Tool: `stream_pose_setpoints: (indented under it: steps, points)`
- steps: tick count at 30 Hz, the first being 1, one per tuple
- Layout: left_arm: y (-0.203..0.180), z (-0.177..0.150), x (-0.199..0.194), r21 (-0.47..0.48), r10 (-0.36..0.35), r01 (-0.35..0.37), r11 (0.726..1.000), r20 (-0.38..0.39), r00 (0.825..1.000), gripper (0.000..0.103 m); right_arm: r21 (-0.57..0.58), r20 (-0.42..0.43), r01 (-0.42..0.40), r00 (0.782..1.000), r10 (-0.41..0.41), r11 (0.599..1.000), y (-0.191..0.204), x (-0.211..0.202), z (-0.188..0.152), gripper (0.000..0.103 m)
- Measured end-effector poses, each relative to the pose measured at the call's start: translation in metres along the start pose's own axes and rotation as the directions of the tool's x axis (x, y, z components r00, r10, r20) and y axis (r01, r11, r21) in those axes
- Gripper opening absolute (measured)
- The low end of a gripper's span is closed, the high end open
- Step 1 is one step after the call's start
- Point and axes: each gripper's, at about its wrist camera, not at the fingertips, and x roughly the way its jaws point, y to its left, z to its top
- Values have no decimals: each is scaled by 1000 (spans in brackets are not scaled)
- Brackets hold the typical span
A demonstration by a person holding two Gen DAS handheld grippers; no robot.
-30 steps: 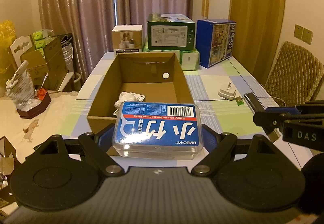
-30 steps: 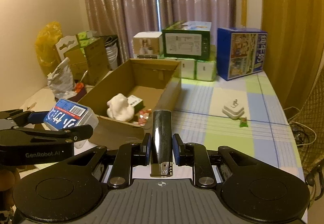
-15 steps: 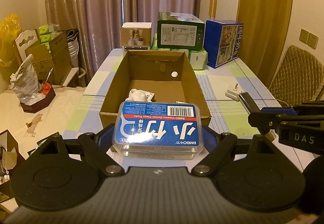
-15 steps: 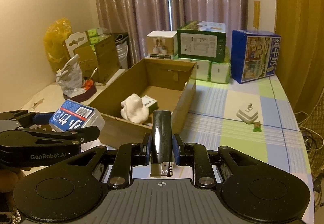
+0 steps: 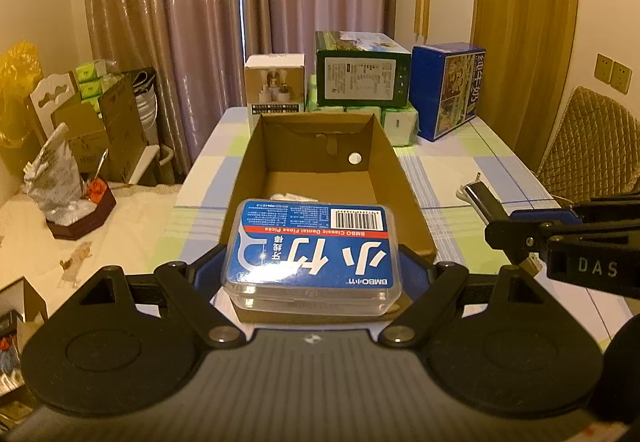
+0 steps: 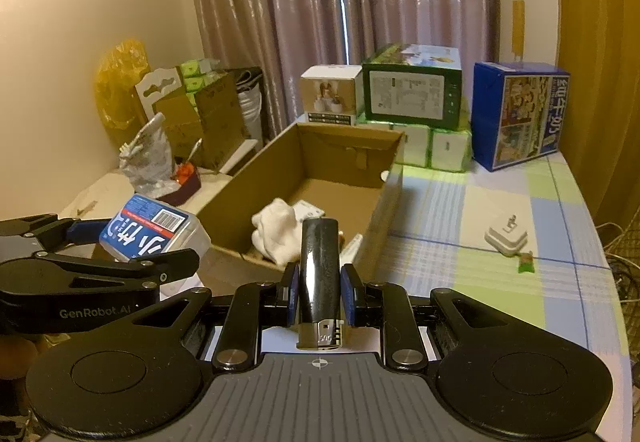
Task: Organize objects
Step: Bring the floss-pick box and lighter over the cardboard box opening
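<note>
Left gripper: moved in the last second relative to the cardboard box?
Yes. The left gripper, shut on the floss pick case, rose and tilted: the cardboard box sits lower in its view and its floor is mostly hidden now.

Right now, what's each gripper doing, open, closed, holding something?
Left gripper: closed on the dental floss pick box.
Right gripper: closed on the black lighter.

The left gripper point(image 5: 311, 266) is level and pointing forward, its fingers point(image 5: 208, 268) pressed against the two short sides of a clear floss-pick box point(image 5: 311, 250) — held flat, label up. The right gripper point(image 6: 319, 296) sits just beside it on the right, fingers point(image 6: 291, 296) clamped close together on a black lighter point(image 6: 320, 266) that stands along the fingers, metal end toward the camera.
</note>
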Motion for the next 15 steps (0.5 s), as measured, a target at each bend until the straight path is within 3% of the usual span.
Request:
stream_pose_setpoints:
  steps: [15]
  points:
    - [22,45,44,15,-28,28,999,-25,999,84,30,12,-23,1000,23,999,0,40,58,19]
